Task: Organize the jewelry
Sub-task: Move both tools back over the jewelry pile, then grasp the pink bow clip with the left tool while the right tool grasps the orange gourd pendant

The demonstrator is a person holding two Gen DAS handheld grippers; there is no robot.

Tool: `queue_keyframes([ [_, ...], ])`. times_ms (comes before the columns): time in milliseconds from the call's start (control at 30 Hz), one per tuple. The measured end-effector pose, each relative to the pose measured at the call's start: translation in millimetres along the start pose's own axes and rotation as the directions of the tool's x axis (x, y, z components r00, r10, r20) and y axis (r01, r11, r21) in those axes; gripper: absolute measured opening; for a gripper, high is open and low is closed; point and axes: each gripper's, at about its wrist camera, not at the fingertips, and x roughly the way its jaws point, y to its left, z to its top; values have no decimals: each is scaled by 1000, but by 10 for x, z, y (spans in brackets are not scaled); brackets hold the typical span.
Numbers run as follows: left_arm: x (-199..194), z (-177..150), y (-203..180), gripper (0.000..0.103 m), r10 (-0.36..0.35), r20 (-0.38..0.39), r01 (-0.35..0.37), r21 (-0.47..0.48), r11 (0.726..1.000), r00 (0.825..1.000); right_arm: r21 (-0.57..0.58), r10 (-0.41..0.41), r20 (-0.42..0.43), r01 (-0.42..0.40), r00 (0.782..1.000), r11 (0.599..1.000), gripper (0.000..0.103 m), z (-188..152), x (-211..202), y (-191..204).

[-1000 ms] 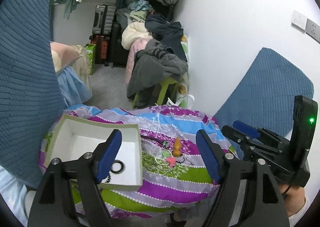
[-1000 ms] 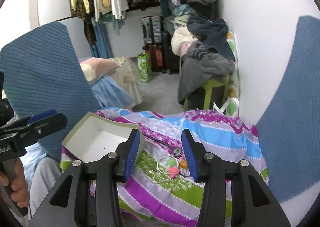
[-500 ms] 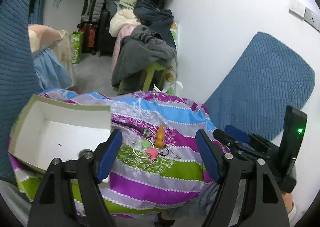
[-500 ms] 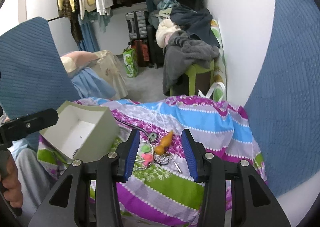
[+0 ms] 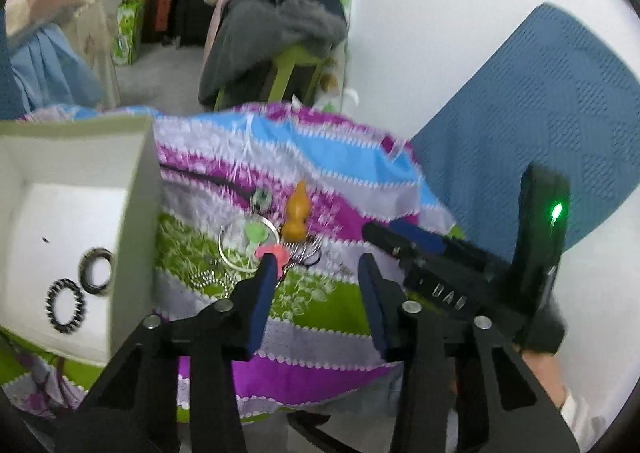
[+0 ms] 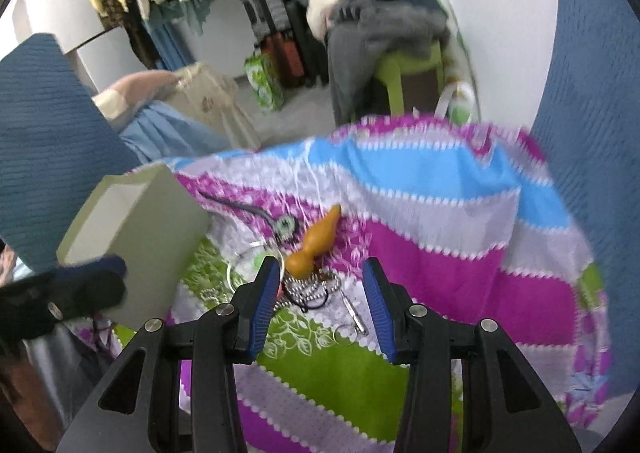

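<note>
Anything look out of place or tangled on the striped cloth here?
Yes. Beside the white box, the jewelry lies in one tangled heap: bead chain, wire hoop, orange gourd pendant and black cord overlap instead of lying apart.

From where I'm sitting the striped cloth looks like thin printed cotton, matt and a bit rumpled. The box reads as plain matt cardboard, pale greenish outside, white inside. In it there's a dark ring with a slight sheen and a beaded bracelet that looks glossy. The gourd pendant seems like smooth polished wood or resin, hard to call. The ball chain and hoop are shiny metal. Both tools, left and right, are matt black plastic with ribbed blue rubbery pads and bright metal screws.
</note>
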Motion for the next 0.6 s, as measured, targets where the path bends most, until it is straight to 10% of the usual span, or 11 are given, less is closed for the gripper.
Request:
queue_keyframes([
  [600,856,-81,254,37,85,-86,-84,8,996,993,-71,61,-173,-74,983,995,38,224,940,32],
])
